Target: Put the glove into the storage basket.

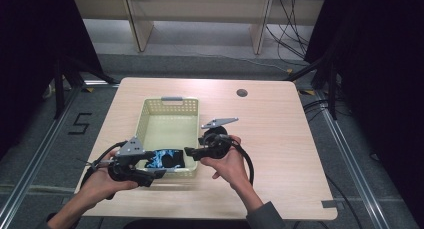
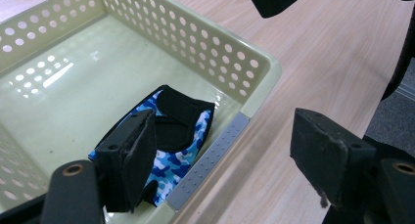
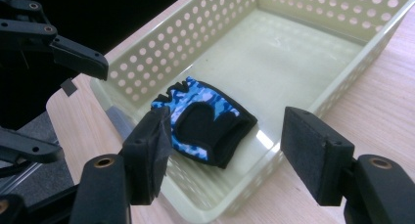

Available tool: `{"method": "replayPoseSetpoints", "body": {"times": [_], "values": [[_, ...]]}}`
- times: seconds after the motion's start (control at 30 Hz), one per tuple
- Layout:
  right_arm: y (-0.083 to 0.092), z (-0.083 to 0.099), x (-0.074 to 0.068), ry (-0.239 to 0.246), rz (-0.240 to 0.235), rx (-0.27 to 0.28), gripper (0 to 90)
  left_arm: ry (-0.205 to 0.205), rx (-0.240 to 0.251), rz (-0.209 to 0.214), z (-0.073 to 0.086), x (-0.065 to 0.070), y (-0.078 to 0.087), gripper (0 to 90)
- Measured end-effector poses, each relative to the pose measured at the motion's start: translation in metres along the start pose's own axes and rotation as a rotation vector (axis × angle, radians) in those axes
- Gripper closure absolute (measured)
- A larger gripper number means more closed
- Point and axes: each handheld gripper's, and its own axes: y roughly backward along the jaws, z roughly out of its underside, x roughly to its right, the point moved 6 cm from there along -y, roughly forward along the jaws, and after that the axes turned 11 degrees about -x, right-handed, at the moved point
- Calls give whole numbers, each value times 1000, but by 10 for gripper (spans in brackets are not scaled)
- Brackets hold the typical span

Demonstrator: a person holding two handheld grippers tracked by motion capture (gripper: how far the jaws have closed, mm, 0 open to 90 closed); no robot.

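Basket: a pale yellow-green perforated basket (image 1: 145, 120) stands on the wooden surface (image 1: 280, 139); it has a grey handle strip on its near rim and another on its far rim.
Glove: a blue camouflage and black fingerless glove (image 1: 163, 159) lies flat on the basket floor, in the near corner, just inside the near rim (image 2: 182, 131) (image 3: 205, 120).
Left hand-held gripper: the left hand-held gripper (image 1: 159, 173) is at the basket's near left corner, jaws spread wide with nothing between them; one jaw hangs over the basket interior above the glove, the other outside the rim over the surface (image 2: 225, 160).
Right hand-held gripper: the right hand-held gripper (image 1: 190, 152) sits at the basket's near right wall, jaws apart and empty, straddling that wall, clear of the glove (image 3: 227, 150).
Contact: neither hand-held gripper touches the glove.
Hands: both of the person's hands hold the hand-held grippers just beside the basket's near end.
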Motion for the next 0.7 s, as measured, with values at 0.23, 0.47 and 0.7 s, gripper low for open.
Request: {"method": "replayPoseSetpoints", "body": {"times": [0.23,0.47,0.7], "values": [[7,7,2,1,-5,17,355,11,22,2,3,3,-3,217],[12,13,-1,-7,-27,27,350,28,42,16,7,9,-9,213],[14,19,-2,17,-17,36,339,47,74,28,9,15,-13,214]]}}
